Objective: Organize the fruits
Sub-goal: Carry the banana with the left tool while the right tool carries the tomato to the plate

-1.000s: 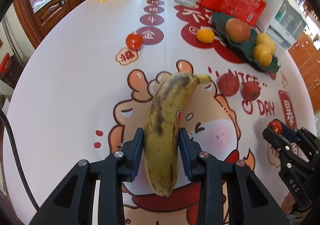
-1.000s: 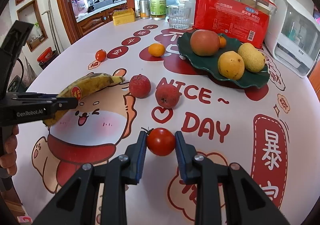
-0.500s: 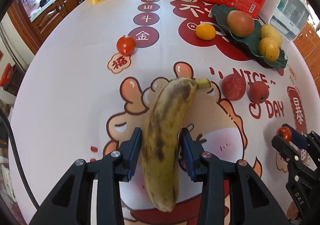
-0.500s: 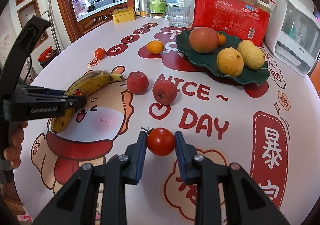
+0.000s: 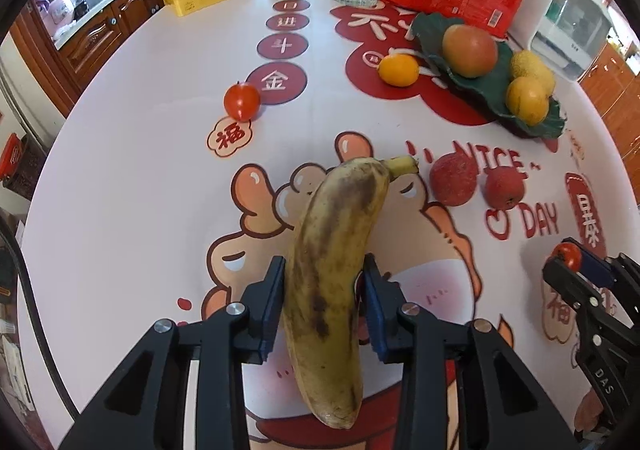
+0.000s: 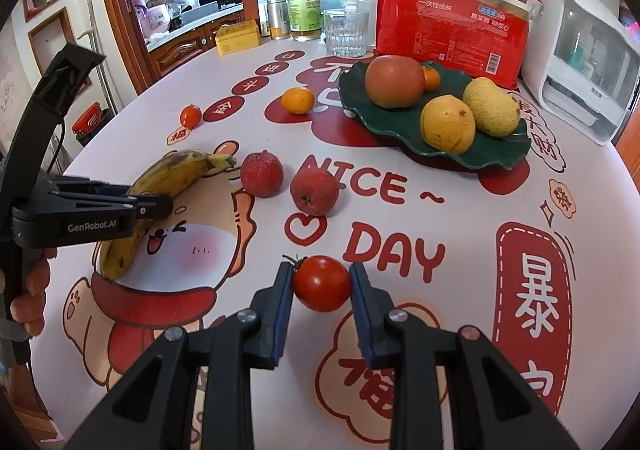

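My left gripper is shut on a spotted yellow banana, held lengthwise between the pads just above the tablecloth; it also shows in the right wrist view. My right gripper is shut on a red tomato, also seen in the left wrist view. A green leaf-shaped plate at the back right holds an apple, two yellow fruits and a small orange. Loose on the cloth lie two red lychees, an orange and a second tomato.
A red pack of paper cups, a glass, bottles, a yellow tin and a white appliance stand along the far edge. The round table's edge drops off at the left.
The left gripper with the banana has drawn back and a little left over the table, so the plate and loose fruits look farther off. The right gripper has held still with the tomato.
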Demonstrator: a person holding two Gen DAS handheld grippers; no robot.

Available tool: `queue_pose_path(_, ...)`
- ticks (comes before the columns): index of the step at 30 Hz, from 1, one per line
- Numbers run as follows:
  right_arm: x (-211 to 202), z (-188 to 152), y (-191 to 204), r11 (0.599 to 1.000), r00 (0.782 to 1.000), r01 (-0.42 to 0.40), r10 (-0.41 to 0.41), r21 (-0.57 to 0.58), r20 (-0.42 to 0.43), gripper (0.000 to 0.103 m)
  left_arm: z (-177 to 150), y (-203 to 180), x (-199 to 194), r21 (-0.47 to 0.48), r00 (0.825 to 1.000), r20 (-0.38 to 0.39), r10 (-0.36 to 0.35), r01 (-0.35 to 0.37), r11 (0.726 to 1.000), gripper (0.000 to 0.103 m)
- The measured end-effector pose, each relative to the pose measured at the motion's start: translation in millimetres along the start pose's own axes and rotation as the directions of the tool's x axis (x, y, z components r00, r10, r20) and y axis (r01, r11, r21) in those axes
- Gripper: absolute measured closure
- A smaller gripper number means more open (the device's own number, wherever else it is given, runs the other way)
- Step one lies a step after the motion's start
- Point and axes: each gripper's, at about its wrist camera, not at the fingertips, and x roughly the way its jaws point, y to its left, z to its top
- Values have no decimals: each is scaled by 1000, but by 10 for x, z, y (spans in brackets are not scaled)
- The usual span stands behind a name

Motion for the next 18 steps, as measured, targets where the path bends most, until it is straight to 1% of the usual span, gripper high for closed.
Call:
queue_pose_path(3,-35,18,-10,1000,1000,-1,1,4,9,75,11,-26,-121,2,1000,19,-19,19,1000,68)
queue_pose_path(7,-112,60,-58,1000,1000,-6,5,20,22,75,119,-55,-372,-1,997,51,-51,51,999,68)
queue_pose_path(12,-266,223,-222,998,998,-15,12,61,54,75,390,-156,-757,19,990,117,-84,83,996,68)
queue_pose_path(18,-490,612,-534,995,994,-18,8,97,107,75,837,-356,-1120,65,976,181,-122,112,992,68)
